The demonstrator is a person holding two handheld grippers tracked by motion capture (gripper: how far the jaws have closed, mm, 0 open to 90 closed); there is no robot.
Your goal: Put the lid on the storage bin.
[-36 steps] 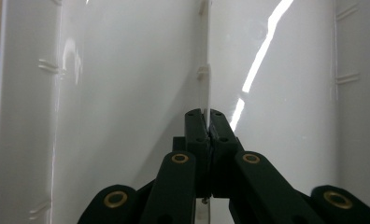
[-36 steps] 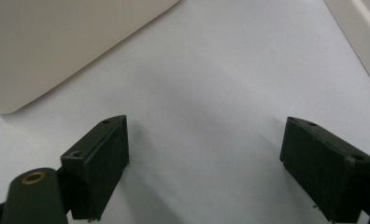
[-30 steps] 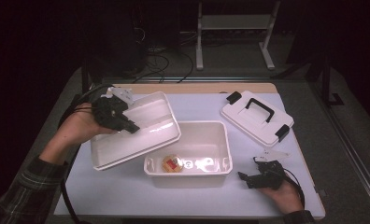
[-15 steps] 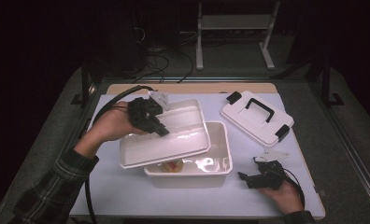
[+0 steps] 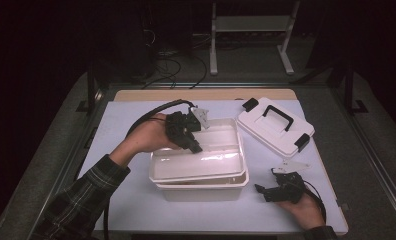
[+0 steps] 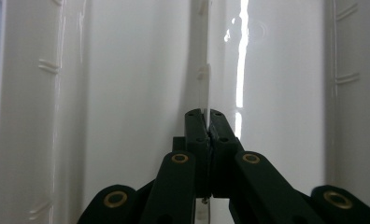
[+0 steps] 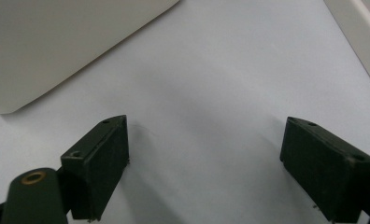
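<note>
Left gripper view puts my jaws pinched together on a thin upright rib of the shallow white plastic tray insert (image 6: 127, 93), whose glossy floor spreads away on both sides of the tips. From the high view, my left gripper (image 5: 190, 140) grips that insert near its far-left corner, and the insert now sits over the deep white rectangular plastic tub (image 5: 206, 187) just below the jaws; a second ago I was carrying it out to the left of the tub, tilted, with orange contents visible inside, and now it lies nearly level, covering the opening. I judge it almost seated, so what remains is to settle it onto the rim and let go. My right gripper (image 5: 273, 191) rests on the pale sheet covering the table (image 5: 126, 210), just right of the tub's near corner; its own view has the two black jaws standing wide apart with nothing between them. Beyond it lies the white latching lid with a black handle (image 5: 276, 127), probably the next piece to go on.
</note>
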